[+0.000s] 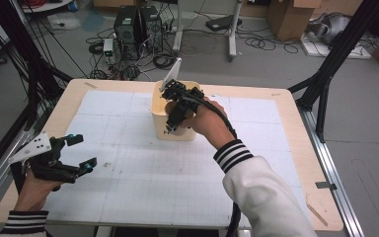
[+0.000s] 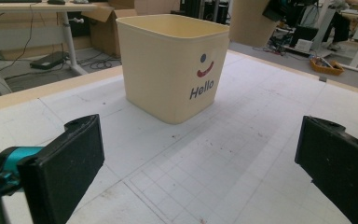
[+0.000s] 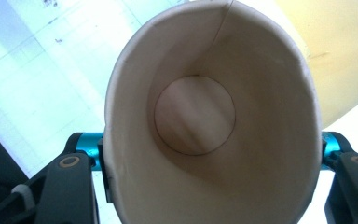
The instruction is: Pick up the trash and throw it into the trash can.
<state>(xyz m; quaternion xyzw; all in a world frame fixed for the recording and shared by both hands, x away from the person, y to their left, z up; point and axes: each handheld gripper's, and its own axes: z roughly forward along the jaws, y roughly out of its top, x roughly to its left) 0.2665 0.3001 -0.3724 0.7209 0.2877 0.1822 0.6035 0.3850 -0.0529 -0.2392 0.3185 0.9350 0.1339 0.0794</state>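
A cream bin (image 1: 158, 120) with a smile and "Hello" printed on it (image 2: 175, 65) stands on the middle of the table. My right gripper (image 1: 172, 122) points down in front of the bin's near wall, shut on a paper cup (image 1: 169, 108). In the right gripper view I look into the cup's white inside (image 3: 196, 116), and its rim is squeezed to an oval between the jaws of the right gripper (image 3: 209, 186). My left gripper (image 1: 85, 150) rests at the table's left edge, open and holding nothing. In its own view the left gripper (image 2: 200, 168) has its jaws wide apart, facing the bin.
A white gridded mat (image 1: 143, 182) covers the wooden table (image 1: 296, 163). A thin wooden stick (image 1: 317, 213) lies near the front right corner. Computer towers (image 1: 138, 29) and cables sit on the floor beyond, and black frame posts (image 1: 325, 69) stand at the right.
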